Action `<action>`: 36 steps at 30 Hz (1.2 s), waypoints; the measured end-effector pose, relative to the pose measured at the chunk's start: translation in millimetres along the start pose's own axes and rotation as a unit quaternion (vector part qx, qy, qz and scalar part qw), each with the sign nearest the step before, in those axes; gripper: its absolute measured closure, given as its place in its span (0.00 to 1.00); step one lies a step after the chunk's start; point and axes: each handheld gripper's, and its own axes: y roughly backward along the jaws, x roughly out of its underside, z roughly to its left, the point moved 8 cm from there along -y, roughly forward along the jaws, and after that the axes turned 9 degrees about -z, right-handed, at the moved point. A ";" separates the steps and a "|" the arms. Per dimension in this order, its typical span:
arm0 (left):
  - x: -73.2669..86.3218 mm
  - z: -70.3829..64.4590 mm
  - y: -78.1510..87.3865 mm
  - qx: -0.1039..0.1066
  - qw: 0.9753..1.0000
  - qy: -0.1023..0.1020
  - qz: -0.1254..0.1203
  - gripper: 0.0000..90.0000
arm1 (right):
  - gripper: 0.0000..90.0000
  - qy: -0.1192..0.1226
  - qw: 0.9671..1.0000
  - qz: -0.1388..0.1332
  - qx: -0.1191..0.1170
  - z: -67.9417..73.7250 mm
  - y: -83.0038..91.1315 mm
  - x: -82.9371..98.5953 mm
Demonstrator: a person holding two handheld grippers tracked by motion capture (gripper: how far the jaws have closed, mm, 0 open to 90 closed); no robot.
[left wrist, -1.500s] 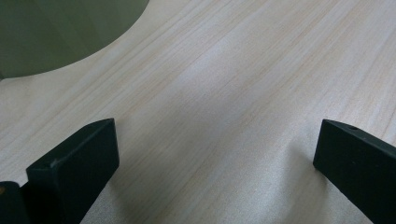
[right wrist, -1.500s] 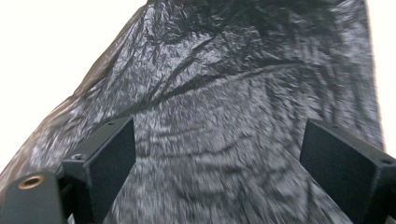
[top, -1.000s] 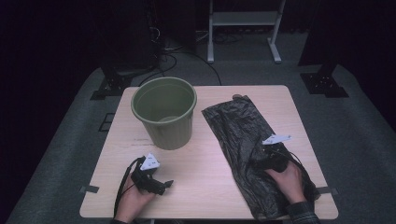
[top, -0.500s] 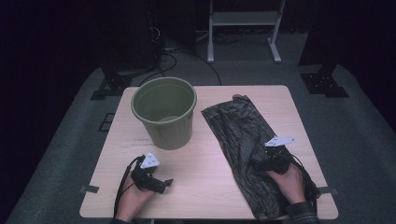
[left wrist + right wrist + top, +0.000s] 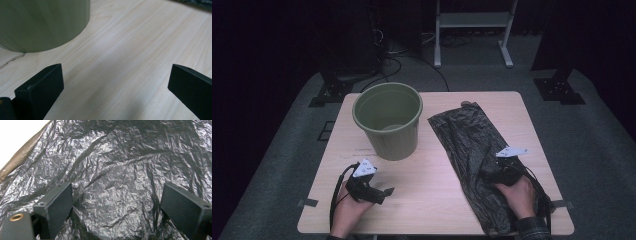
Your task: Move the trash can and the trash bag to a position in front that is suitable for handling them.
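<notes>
- High view: right tool (image 5: 492,175) sits over the black bag (image 5: 469,145), jaws wide apart.
- Left tool (image 5: 379,192), gaping too, at 6 o'clock from the green bin (image 5: 388,120).

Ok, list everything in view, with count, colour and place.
bin: one, olive green, upright, open and empty, on the table's left half.
bag: one, black, crinkled, lying flat on the table's right half.
table: one, pale wood, centre of the high view.
frame: one, white, on the floor behind the table.
cables: several, black, on the floor behind the table.
left gripper: one, black, jaws open over bare wood, below the bin.
right gripper: one, black, jaws open over the bag.
hands: two, at the table's near edge, left and right.
</notes>
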 end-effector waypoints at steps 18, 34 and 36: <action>-33.9 14.5 28.3 -0.014 1.000 0.013 -0.003 0.00 | 0.11 0.002 1.000 -0.001 -0.005 -0.2 -0.5 -0.4; -71.6 25.9 55.4 -0.027 0.999 0.025 -0.024 0.00 | 0.11 0.004 1.000 -0.001 -0.006 -0.2 -0.7 -0.5; -77.0 27.6 57.5 -0.027 0.999 0.027 -0.025 0.00 | 0.11 0.004 1.000 -0.001 -0.006 -0.2 -0.7 -0.5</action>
